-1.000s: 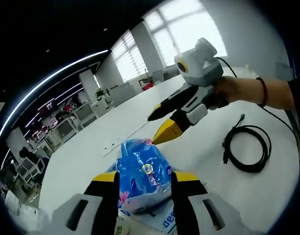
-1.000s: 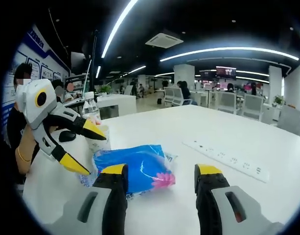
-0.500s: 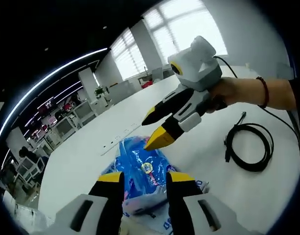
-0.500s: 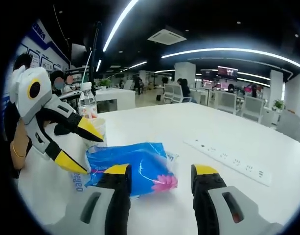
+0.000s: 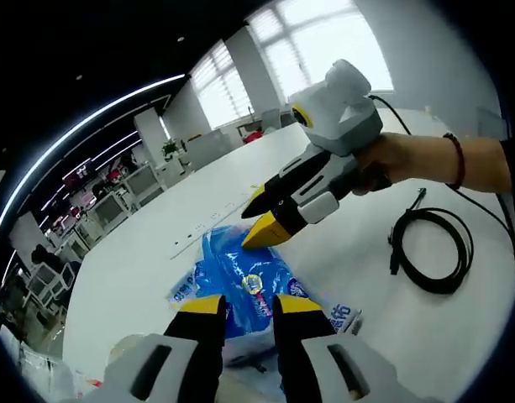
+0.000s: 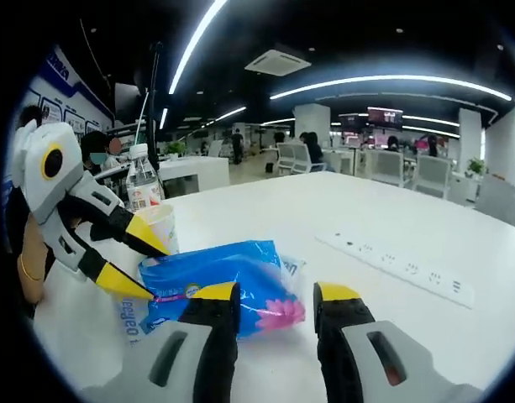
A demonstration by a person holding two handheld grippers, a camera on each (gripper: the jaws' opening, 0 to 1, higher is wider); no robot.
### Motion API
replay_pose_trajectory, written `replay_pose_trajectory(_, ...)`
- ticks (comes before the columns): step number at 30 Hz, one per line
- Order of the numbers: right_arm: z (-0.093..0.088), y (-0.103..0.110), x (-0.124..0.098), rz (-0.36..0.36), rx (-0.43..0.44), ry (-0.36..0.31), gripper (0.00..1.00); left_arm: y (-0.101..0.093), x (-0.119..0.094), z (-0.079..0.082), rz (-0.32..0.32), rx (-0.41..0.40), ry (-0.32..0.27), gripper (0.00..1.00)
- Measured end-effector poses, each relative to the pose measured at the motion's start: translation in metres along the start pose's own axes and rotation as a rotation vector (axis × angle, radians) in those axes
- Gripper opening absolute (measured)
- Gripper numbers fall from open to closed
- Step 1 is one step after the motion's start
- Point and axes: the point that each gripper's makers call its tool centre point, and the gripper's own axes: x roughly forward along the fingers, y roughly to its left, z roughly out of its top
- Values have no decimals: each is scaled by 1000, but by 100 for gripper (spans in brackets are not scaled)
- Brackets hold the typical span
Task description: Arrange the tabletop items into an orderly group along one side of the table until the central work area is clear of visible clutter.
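Observation:
A puffy blue plastic bag (image 5: pixel 244 273) with a white printed edge lies on the white table (image 5: pixel 139 277). My left gripper (image 5: pixel 249 306) has its jaws drawn in tight on the bag's near end. In the right gripper view the left gripper (image 6: pixel 146 269) comes in from the left, with the bag's (image 6: pixel 211 277) edge between its yellow tips. My right gripper (image 6: pixel 278 294) stands open around the bag's other end, where a pink flower print shows. In the left gripper view the right gripper (image 5: pixel 259 217) hangs over the bag's far end, its lower tip touching the bag.
A coiled black cable (image 5: pixel 429 252) lies on the table to the right. A white power strip (image 6: pixel 400 269) lies flat beyond the bag. A water bottle (image 6: pixel 142 180) and a paper cup (image 6: pixel 160 225) stand behind the left gripper. A person's hand (image 5: pixel 400 159) holds the right gripper.
Both pairs of jaws have narrowed around the bag. The left jaws have closed onto its near end, and the right gripper has come down closer to the bag's far end.

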Motion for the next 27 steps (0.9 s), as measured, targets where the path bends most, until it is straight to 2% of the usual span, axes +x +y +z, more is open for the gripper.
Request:
replay_pose_trajectory(12, -6, -4, 1, -17, 13, 16, 19, -2, 1, -2, -1, -3, 7, 12)
replay_pose_trajectory(19, -10, -11, 0, -47, 8, 22, 4, -1, 4, -7, 10, 7, 27, 6)
replay_pose_trajectory(27, -13, -13, -2, -58, 20, 31, 0, 1, 4, -8, 25, 16, 33, 3)
